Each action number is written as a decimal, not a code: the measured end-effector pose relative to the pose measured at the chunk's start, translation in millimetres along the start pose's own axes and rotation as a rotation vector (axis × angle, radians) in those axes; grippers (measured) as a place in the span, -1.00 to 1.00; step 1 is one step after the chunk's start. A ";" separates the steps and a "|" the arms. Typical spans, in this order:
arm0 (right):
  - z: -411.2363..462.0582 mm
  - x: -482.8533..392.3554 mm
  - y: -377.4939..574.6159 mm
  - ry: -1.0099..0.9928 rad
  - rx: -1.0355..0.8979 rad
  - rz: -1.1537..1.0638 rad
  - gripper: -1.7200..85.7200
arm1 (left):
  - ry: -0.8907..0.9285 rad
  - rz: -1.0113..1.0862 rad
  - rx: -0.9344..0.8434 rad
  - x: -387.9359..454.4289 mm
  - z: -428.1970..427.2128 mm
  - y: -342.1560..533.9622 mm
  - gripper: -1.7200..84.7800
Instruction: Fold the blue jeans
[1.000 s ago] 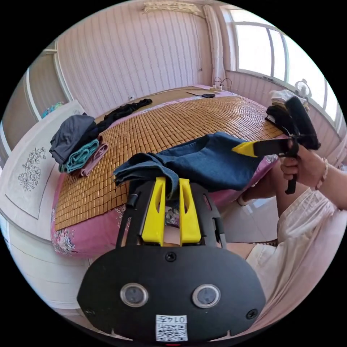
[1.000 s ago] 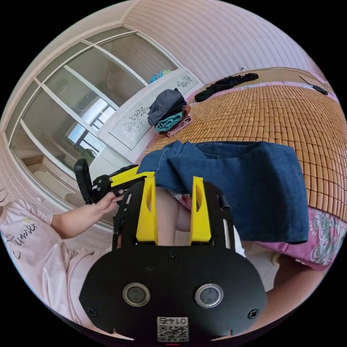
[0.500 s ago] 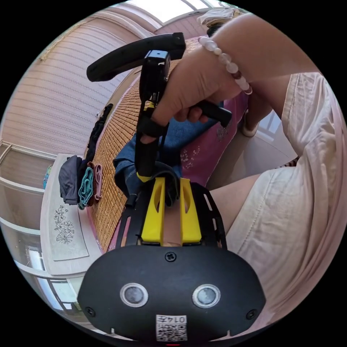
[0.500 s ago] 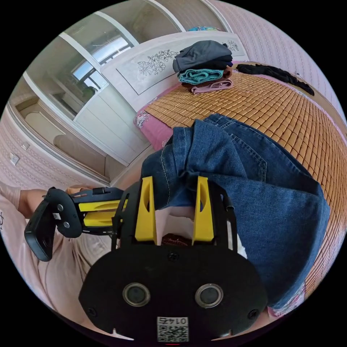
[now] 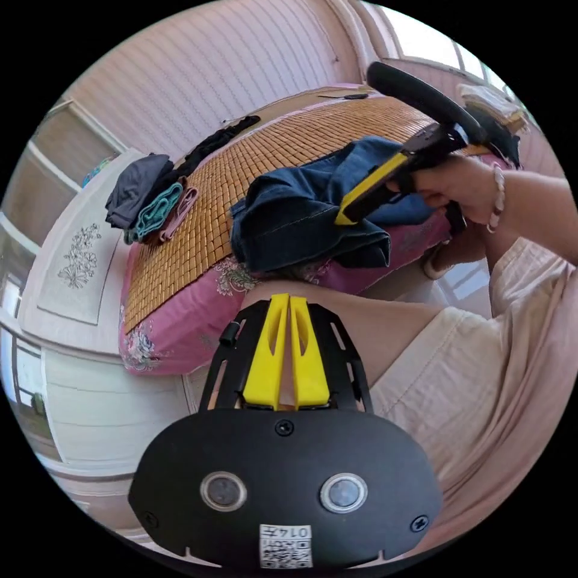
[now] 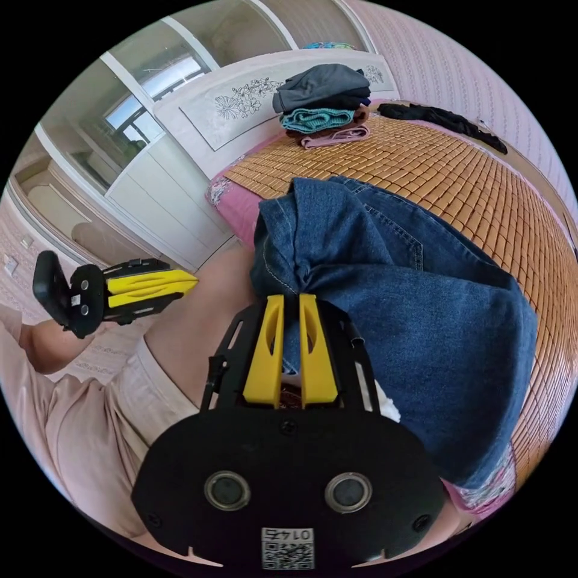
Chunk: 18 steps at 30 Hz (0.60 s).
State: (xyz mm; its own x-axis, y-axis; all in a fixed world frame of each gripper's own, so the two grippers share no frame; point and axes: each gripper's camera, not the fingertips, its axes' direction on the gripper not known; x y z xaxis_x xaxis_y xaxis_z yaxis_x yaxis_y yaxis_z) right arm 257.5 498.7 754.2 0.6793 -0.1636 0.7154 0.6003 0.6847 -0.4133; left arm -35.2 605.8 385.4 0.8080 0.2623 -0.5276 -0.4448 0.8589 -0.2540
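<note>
The blue jeans (image 5: 301,211) lie bunched at the near edge of the bed, partly hanging over its side. My left gripper (image 5: 288,298) is shut with nothing between its jaws and hangs back from the jeans, over the person's leg. In the right gripper view the jeans (image 6: 409,289) spread over the mat, and my right gripper (image 6: 291,298) is shut on a gathered fold of them. The right gripper (image 5: 339,220) pokes into the denim, held by a hand (image 5: 463,189). The left gripper (image 6: 194,280) floats off to the left, apart from the cloth.
A woven bamboo mat (image 5: 271,144) covers the pink bed. A pile of folded clothes (image 5: 147,201) (image 6: 322,99) sits by the white carved bed end (image 5: 72,271). A black garment (image 5: 217,141) (image 6: 445,123) lies along the far edge. The person's leg (image 5: 361,319) is close below the bed's edge.
My left gripper let go of the jeans, pulled away from the bed and shut empty. My right gripper, open before, has shut on a fold of the jeans.
</note>
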 end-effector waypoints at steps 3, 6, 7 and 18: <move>-19.4 -0.8 3.6 -0.010 0.060 -0.010 -0.90 | 0.056 -0.131 0.016 -37.0 1.2 1.1 -0.94; -58.6 11.5 16.9 -0.029 0.192 0.022 -0.90 | 0.119 -0.215 0.068 -72.1 -0.2 -5.7 -0.85; -68.6 15.8 21.9 -0.032 0.225 0.035 -0.91 | 0.131 -0.222 0.081 -78.1 -0.4 -7.8 -0.83; -293.6 89.5 182.2 0.710 0.578 0.479 -0.89 | 0.276 -0.250 0.118 -161.7 28.1 -91.2 -0.76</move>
State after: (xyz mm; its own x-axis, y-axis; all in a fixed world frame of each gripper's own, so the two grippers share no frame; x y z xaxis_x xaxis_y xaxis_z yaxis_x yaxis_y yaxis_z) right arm 551.6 400.3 577.5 0.9989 -0.0369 -0.0275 0.0340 0.9944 -0.0998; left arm -114.4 497.5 516.7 0.7441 -0.0764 -0.6637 -0.1868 0.9301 -0.3164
